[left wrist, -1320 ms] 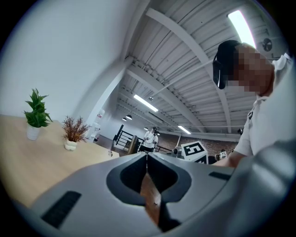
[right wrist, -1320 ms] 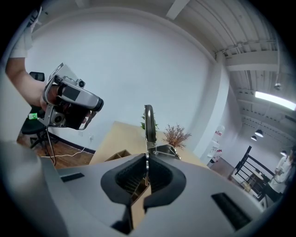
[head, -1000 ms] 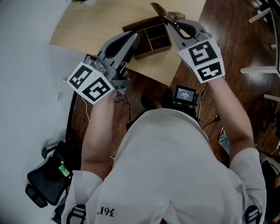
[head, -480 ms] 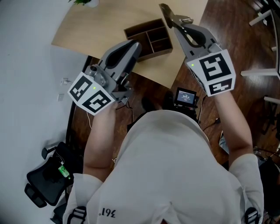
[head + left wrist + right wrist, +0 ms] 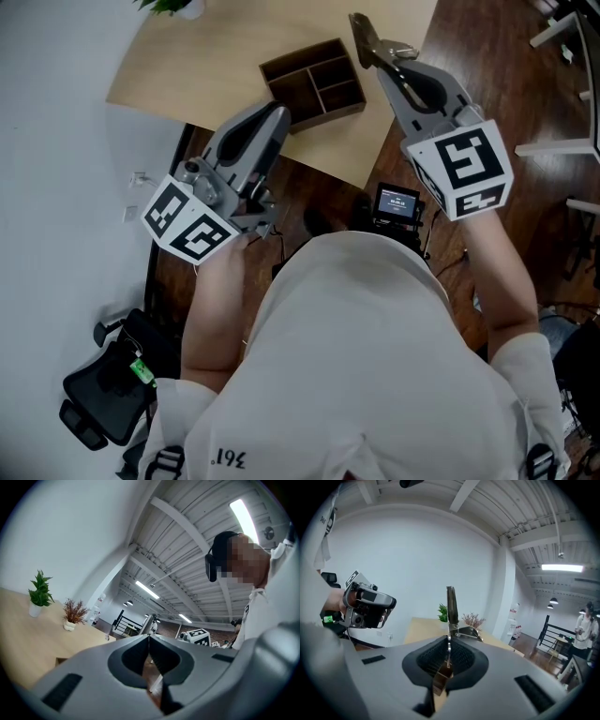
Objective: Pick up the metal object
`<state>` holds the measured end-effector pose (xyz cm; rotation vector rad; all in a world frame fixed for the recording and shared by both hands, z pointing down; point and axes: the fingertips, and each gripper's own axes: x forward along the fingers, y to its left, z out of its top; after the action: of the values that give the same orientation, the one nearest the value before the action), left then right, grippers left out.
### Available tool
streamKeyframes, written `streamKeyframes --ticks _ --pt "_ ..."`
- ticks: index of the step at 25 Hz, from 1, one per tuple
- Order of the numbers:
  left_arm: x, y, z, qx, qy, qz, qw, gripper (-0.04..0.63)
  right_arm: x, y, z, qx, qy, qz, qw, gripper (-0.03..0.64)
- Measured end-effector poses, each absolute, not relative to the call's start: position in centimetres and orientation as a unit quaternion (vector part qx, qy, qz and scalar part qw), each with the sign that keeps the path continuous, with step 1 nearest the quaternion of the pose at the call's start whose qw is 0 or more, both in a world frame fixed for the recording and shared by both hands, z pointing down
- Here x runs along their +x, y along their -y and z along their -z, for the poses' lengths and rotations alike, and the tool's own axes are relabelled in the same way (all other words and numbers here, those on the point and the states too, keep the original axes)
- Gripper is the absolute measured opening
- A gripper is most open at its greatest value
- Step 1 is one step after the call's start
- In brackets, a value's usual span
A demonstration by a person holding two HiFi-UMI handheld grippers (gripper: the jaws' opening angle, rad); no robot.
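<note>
The metal object (image 5: 367,42), a slim flat bar with a bent side piece, sticks out past the tips of my right gripper (image 5: 386,62), which is shut on it above the table's near right edge. In the right gripper view the metal object (image 5: 451,605) stands upright out of the shut jaws of my right gripper (image 5: 449,641). My left gripper (image 5: 279,114) hovers over the table's front edge, just short of the wooden box, shut with nothing in it. The left gripper view shows my left gripper (image 5: 149,637) with its jaws pressed together.
A dark wooden compartment box (image 5: 314,80) sits on the light wood table (image 5: 225,47). Two small potted plants (image 5: 40,592) (image 5: 74,613) stand at the table's far side. On the brown floor lie a small lit screen (image 5: 397,202), cables and black gear (image 5: 103,384).
My left gripper has drawn back from over the box toward the person. My right gripper has risen a little with the metal object still in its jaws.
</note>
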<state>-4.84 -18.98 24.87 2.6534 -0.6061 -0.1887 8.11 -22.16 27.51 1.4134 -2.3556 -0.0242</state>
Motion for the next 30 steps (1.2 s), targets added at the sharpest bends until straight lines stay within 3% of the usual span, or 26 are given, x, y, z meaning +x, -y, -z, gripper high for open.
streamKeyframes --ticks 30 --pt "-5.9 15.1 -27.3 0.944 0.209 0.057 0.248 0.003 10.1 16.6 -28.7 0.528 0.830 -0.070 0.165 0.005"
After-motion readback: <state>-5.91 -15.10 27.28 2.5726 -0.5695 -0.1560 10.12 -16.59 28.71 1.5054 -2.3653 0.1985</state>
